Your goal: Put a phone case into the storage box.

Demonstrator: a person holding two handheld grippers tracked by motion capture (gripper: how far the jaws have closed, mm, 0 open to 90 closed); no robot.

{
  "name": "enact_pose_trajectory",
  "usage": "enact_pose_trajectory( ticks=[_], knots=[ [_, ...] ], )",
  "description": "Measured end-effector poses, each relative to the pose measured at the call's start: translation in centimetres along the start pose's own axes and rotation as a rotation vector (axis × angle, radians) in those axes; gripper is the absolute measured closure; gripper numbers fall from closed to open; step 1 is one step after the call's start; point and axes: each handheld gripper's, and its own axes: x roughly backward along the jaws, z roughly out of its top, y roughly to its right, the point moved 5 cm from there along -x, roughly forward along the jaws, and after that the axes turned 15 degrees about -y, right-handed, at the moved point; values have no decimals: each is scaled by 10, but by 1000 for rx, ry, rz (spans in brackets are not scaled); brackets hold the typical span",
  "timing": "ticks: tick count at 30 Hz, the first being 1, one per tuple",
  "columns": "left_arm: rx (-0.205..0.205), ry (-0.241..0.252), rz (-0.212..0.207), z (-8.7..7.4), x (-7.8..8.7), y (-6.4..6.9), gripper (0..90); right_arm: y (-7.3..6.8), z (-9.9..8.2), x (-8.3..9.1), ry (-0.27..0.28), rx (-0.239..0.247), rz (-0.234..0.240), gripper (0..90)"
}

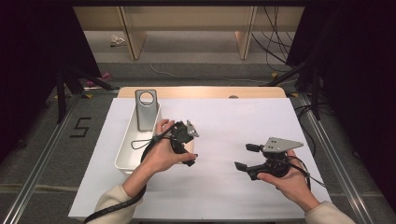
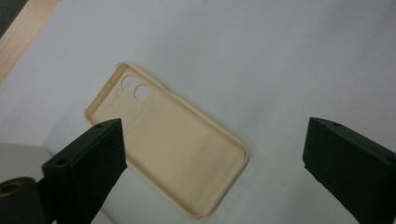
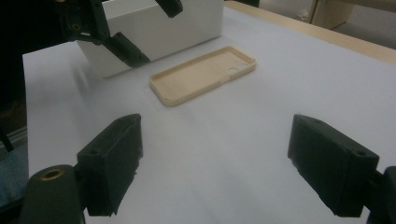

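A beige phone case [image 2: 168, 149] lies hollow side up on the white table sheet [image 1: 224, 135], beside the white tray [image 1: 122, 149]. My left gripper [image 1: 183, 148] hangs over the case pointing down, jaws wide apart and nothing between the pads; in the left gripper view [image 2: 212, 135] the case lies below the gap, nearer the left jaw. The right gripper view shows the case [image 3: 201, 74] flat on the sheet with the left gripper [image 3: 147, 28] above it. My right gripper [image 1: 246, 157] rests low at the right, open and holding nothing [image 3: 215, 140], pointing toward the case.
A grey phone case [image 1: 145, 109] with a round camera hole leans in the tray's far end. The tray's white wall [image 3: 187, 23] stands just behind the beige case. The wooden table edge [image 1: 201, 92] runs along the far side.
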Motion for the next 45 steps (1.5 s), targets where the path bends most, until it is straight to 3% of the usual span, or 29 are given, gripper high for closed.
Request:
enact_pose_trajectory(
  ticks=[2,5,9,12,17,26,35,41,45],
  knots=[
    [-41,-57,24,-3,-3,-2,125,-1,0,-1,0,0,1,188],
    [-150,-121,71,-4,-8,-3,157,-1,1,-2,0,2,2,188],
    [-296,-190,75,-4,-20,2,174,-1,1,-2,-5,3,2,188],
    [-346,-234,37,-4,-29,9,180,-1,1,-2,-4,1,1,188],
    [-409,-293,98,-4,-42,7,208,-1,1,-2,-5,3,2,188],
    [-489,-352,136,-11,-63,4,208,0,1,-2,-3,1,1,188],
    [-515,-342,162,-11,-70,1,236,0,1,-2,-1,3,2,188],
    [-532,-328,161,-11,-70,0,235,0,1,-2,-2,3,3,188],
    [-529,-333,138,-12,-69,1,275,-1,1,-3,-4,5,6,188]
  ],
)
